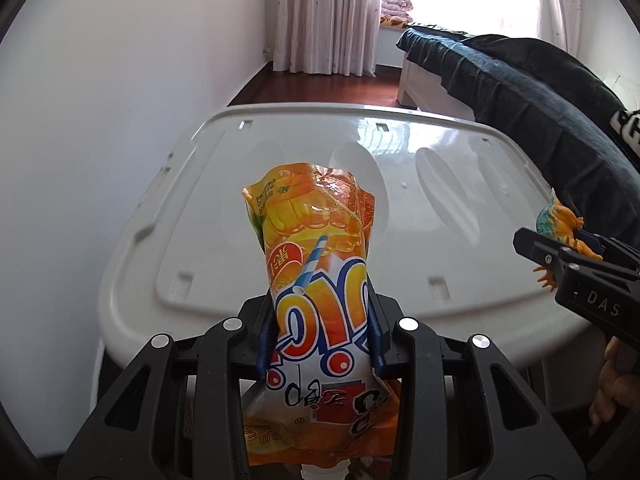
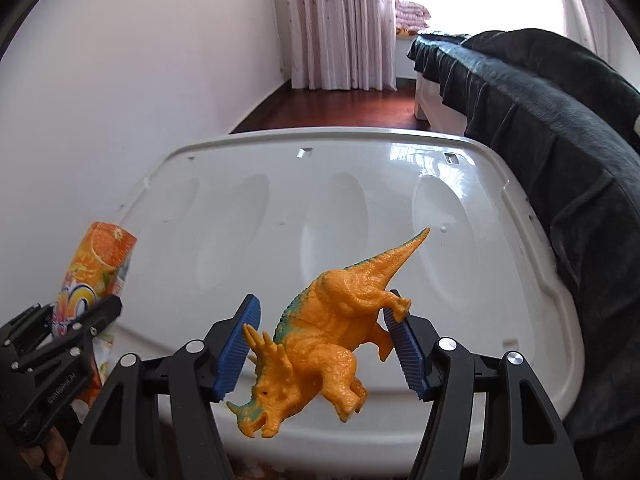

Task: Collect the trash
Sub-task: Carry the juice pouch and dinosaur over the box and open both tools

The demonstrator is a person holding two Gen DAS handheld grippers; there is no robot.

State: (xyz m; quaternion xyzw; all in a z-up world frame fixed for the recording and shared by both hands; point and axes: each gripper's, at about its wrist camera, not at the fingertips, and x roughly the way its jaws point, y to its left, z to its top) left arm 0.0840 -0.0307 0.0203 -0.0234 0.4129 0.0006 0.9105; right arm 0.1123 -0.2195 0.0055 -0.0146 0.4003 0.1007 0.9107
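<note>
Above the glossy white plastic lid, the left gripper clamped a crinkly orange juice pouch; the right gripper pinched an orange plastic triceratops only by back and leg, so it might twist free.

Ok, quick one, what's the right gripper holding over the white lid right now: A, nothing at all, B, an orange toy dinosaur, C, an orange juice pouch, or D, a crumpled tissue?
B: the right gripper has the orange toy dinosaur between its blue pads; the juice pouch is in the left gripper.

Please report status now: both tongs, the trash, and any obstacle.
Left tongs shut on orange drink pouch. Right tongs hold orange dinosaur toy, above white plastic lid. No obstacle seen.
</note>
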